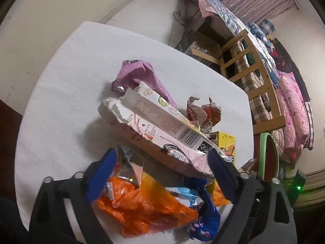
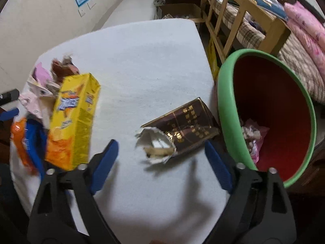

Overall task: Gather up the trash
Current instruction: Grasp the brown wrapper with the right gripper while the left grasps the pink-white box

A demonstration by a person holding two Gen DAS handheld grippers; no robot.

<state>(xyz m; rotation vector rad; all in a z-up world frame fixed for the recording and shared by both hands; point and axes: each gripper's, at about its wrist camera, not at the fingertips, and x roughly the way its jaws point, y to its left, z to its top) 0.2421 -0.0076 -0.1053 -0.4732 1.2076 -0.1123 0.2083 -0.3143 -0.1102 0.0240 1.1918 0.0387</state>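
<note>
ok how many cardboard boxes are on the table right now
3: a long pink box in the wrapper pile, a yellow box beside it, and a torn dark brown box near the bin. Wrappers may hide more.

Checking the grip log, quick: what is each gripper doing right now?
Left gripper: open, over the orange wrapper, holding nothing.
Right gripper: open, around the brown box, not gripping.

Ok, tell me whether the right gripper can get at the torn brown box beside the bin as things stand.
Probably yes. The right gripper is open, and the torn brown box lies on the table just ahead between its fingers, nothing on top. The green-rimmed bin crowds the box's far end, so the right finger has little room.
</note>
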